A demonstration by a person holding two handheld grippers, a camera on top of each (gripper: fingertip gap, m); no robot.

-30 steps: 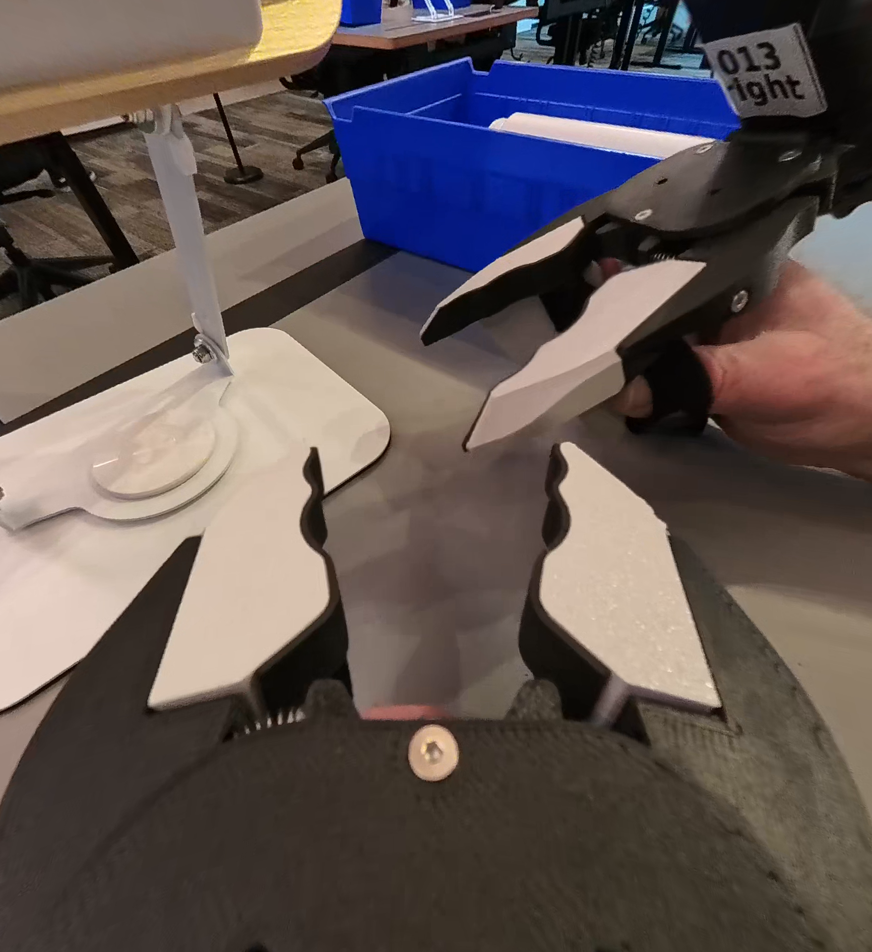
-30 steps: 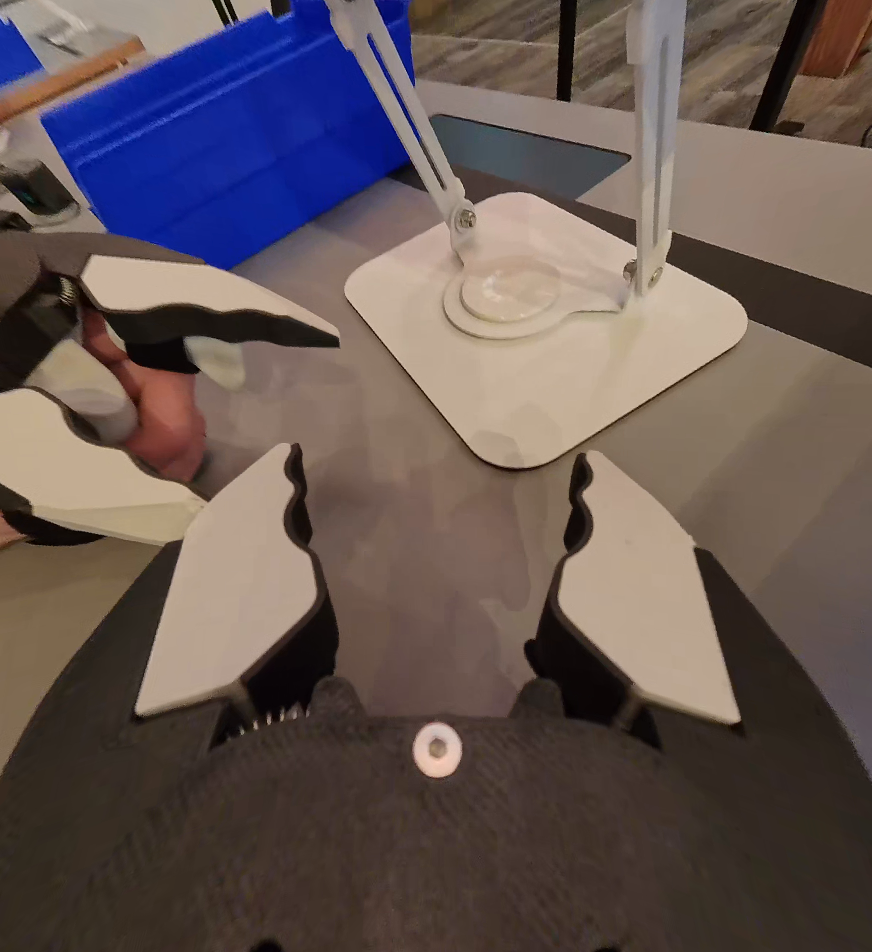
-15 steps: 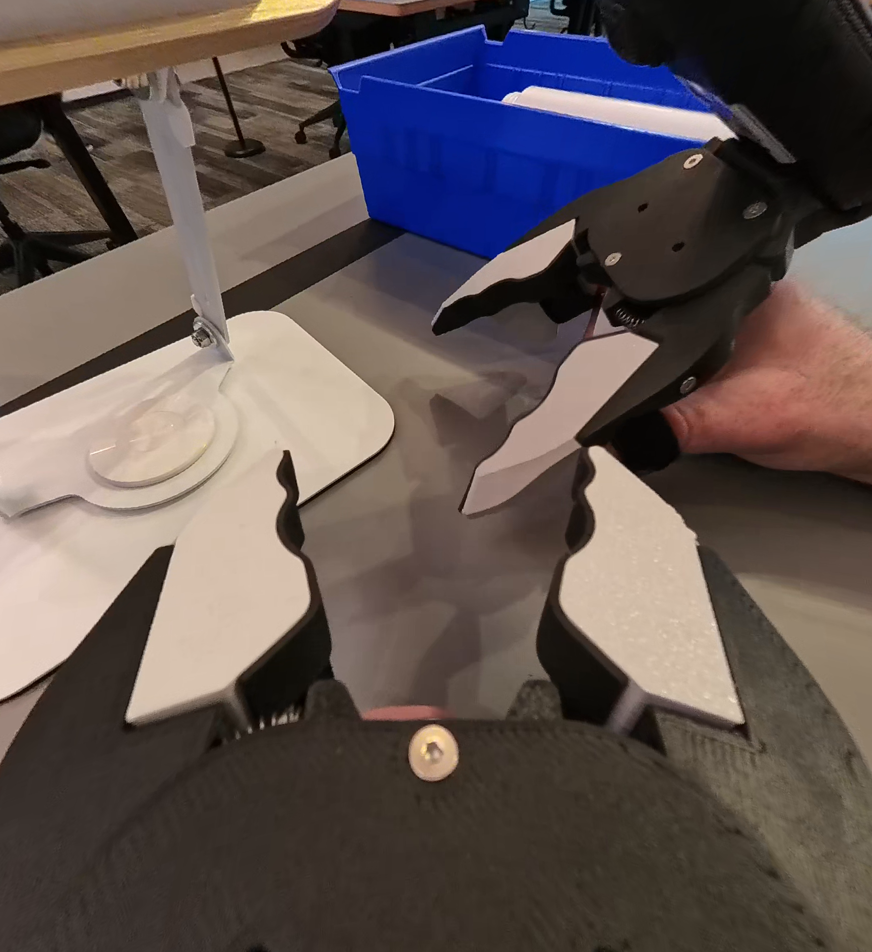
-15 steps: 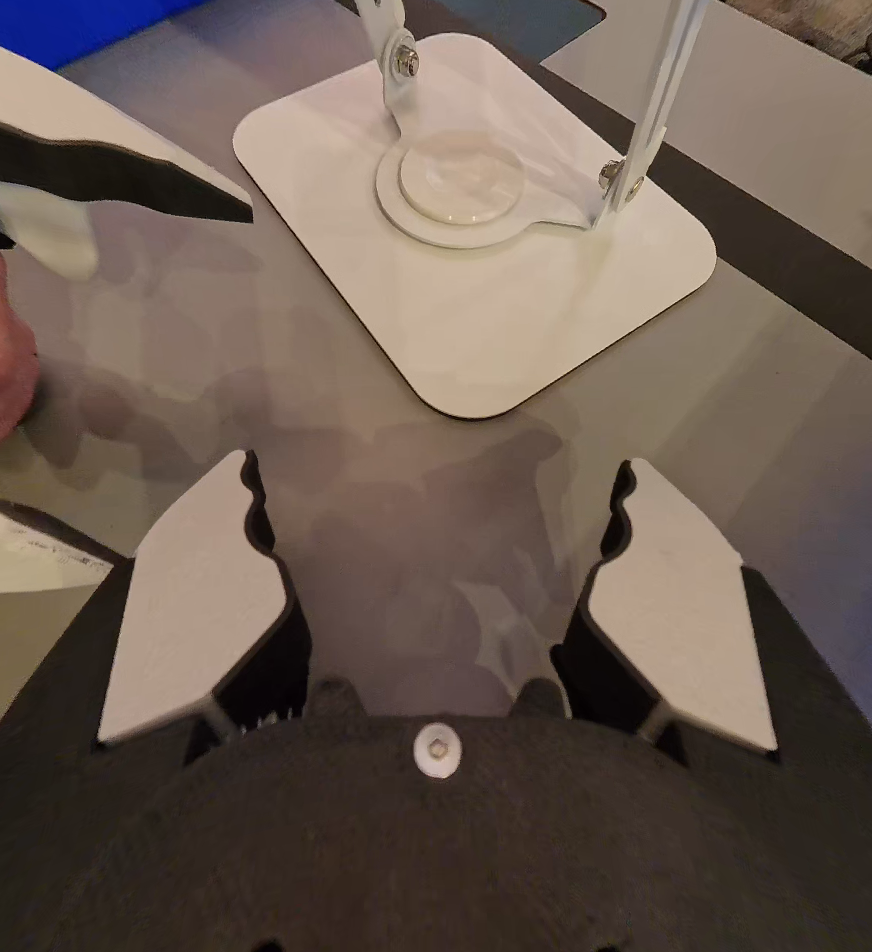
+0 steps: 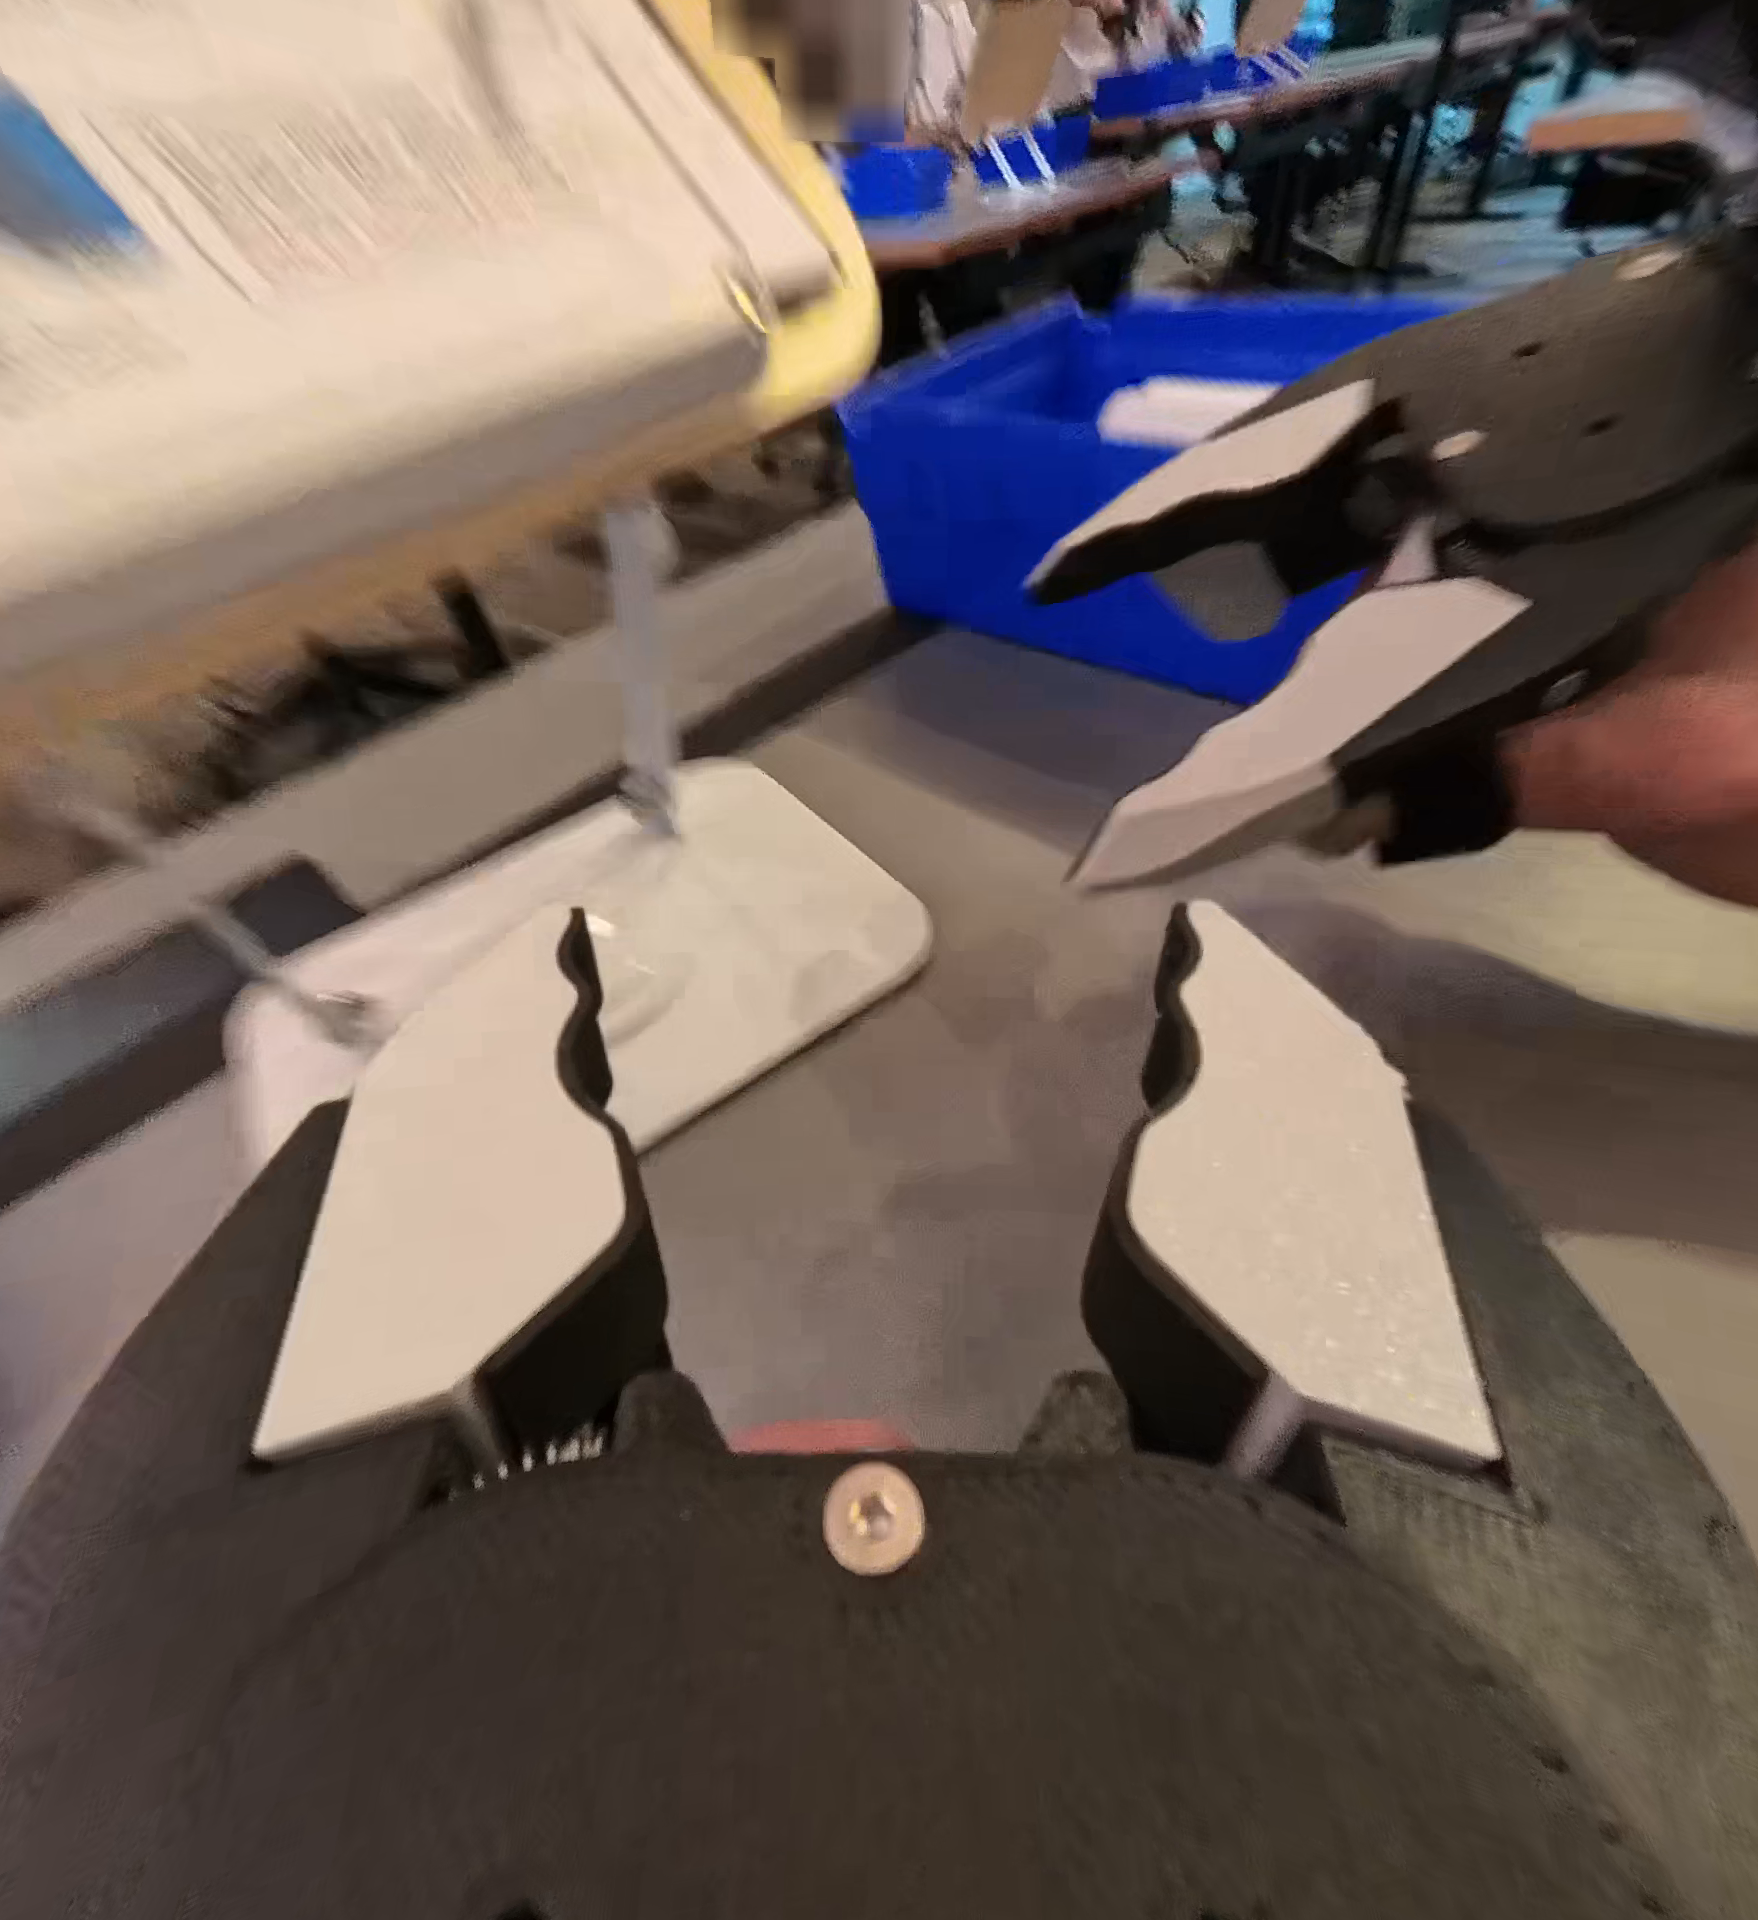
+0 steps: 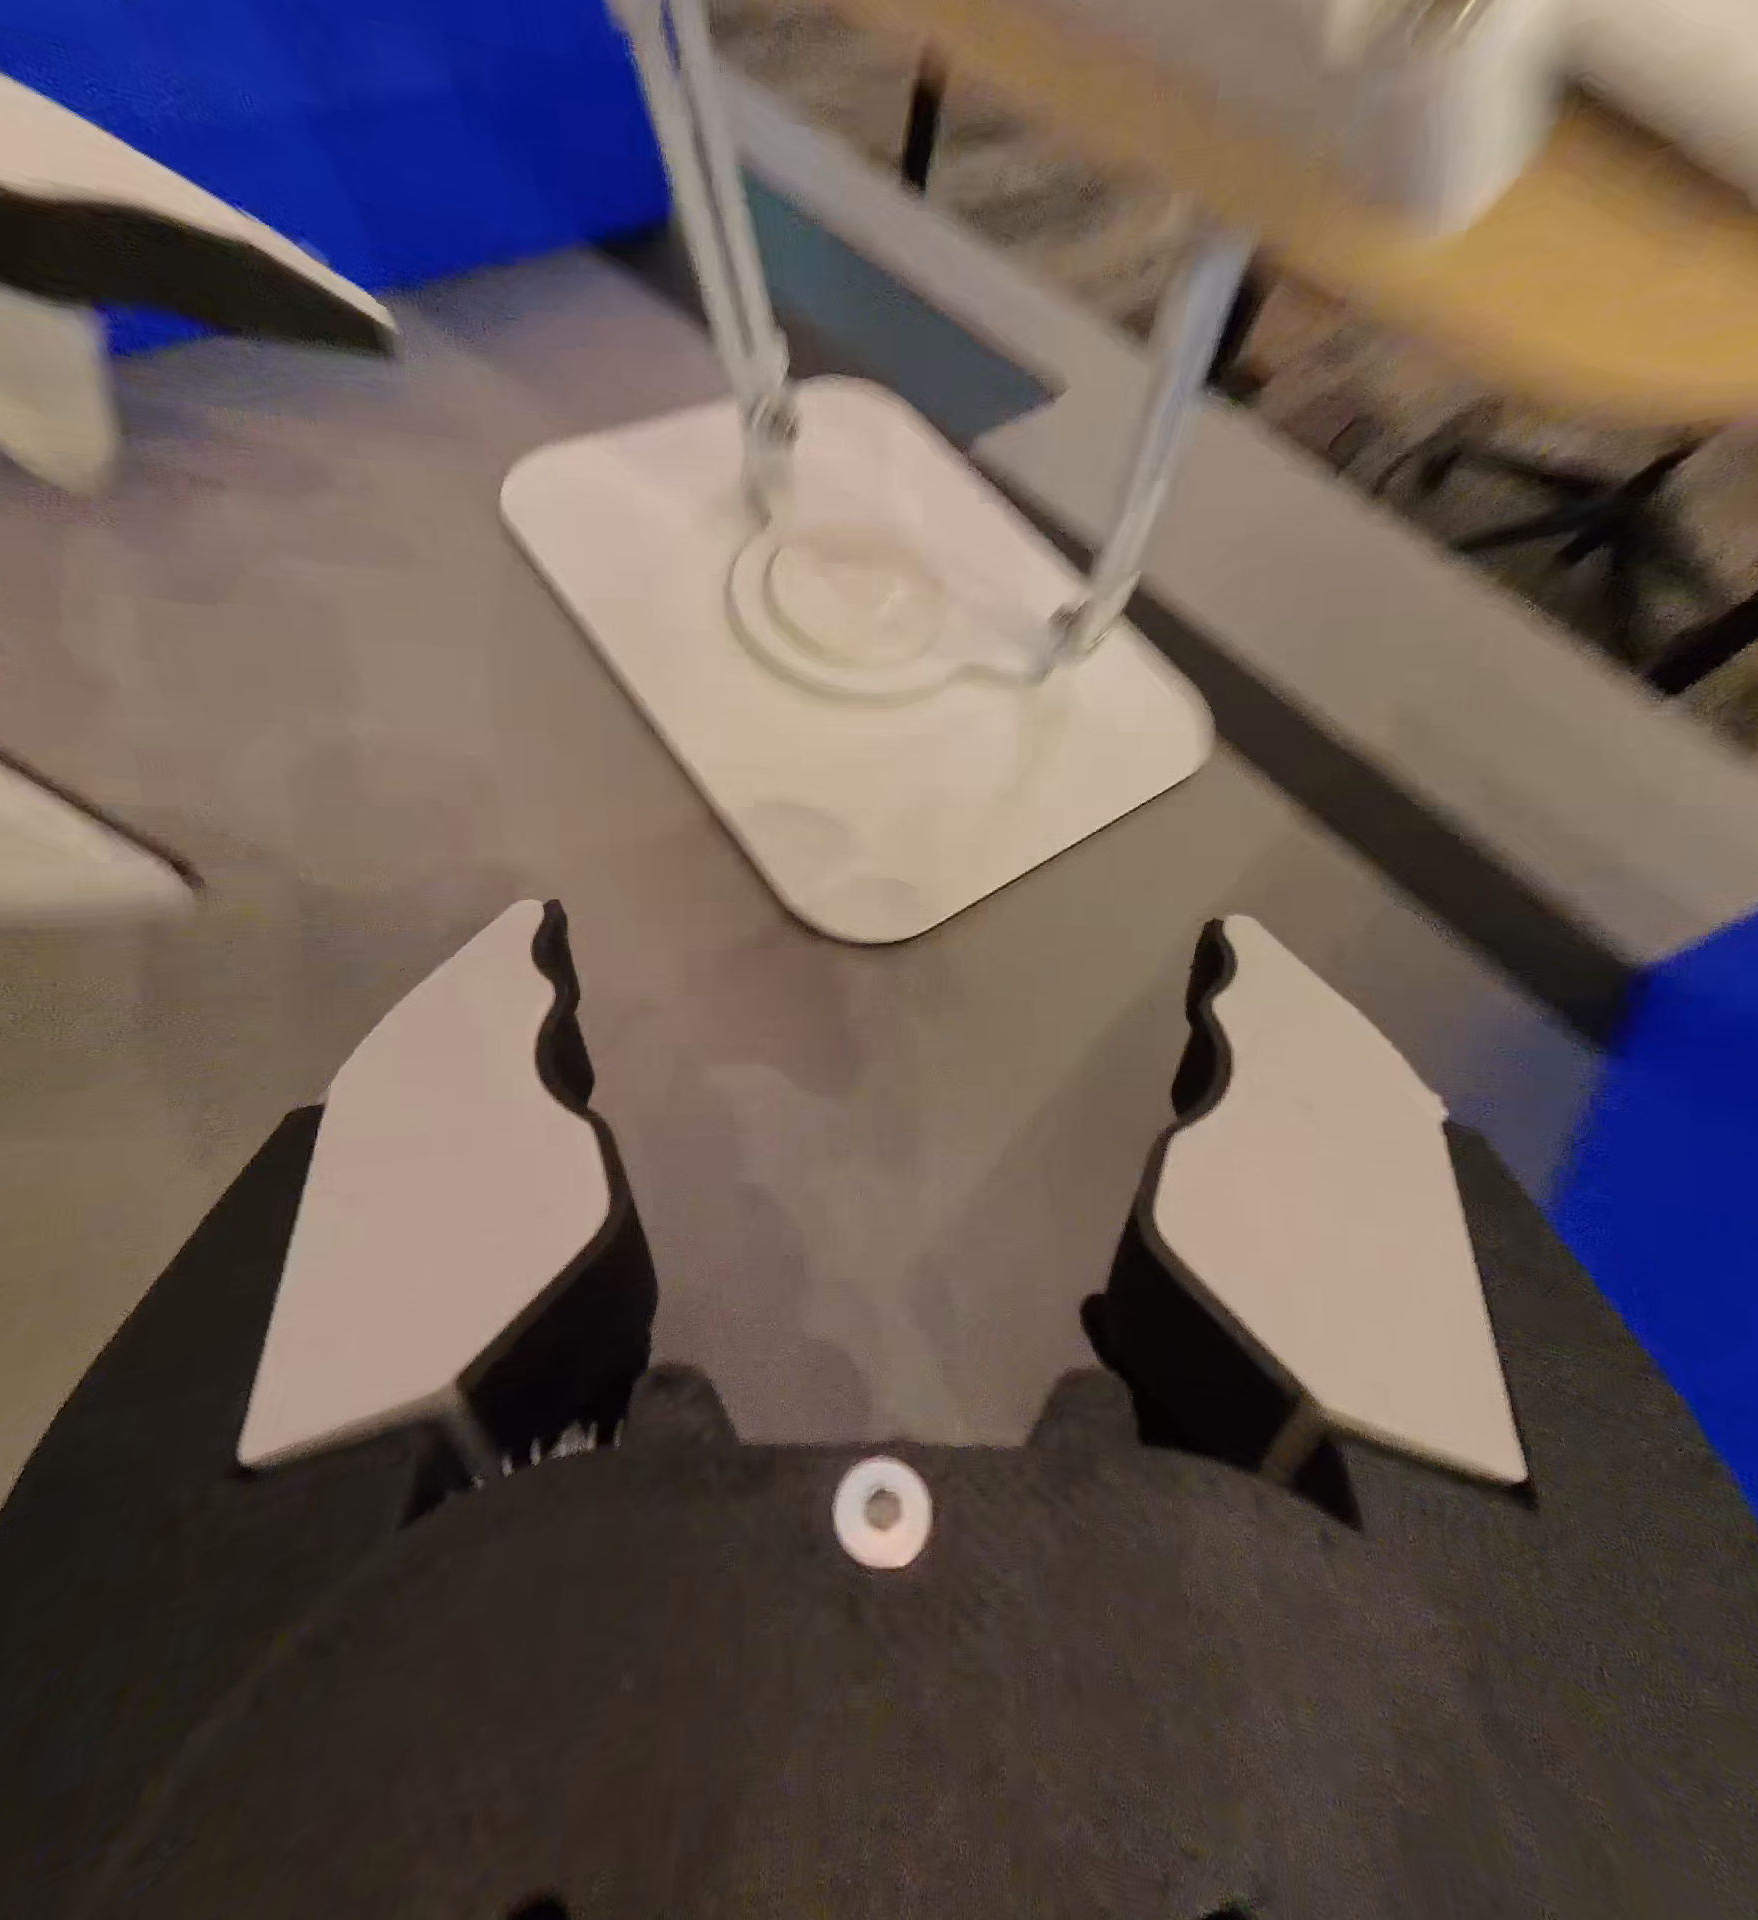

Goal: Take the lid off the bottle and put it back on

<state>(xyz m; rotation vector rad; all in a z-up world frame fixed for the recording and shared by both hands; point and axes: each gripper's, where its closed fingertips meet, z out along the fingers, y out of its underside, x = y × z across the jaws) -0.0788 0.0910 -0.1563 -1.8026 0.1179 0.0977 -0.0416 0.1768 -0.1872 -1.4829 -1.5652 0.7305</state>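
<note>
Both the left gripper [image 5: 875,925] and the right gripper [image 6: 880,935] hang over the grey table [image 5: 958,1195] with jaws spread wide, holding nothing. No bottle shows in either view (both blurred). A white stand base [image 6: 854,748] lies ahead, near a blue bin [image 5: 968,499].

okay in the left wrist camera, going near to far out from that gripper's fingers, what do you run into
left gripper → bare grey table → white stand base → blue bin → the blurred desks behind. No bottle shows.
</note>
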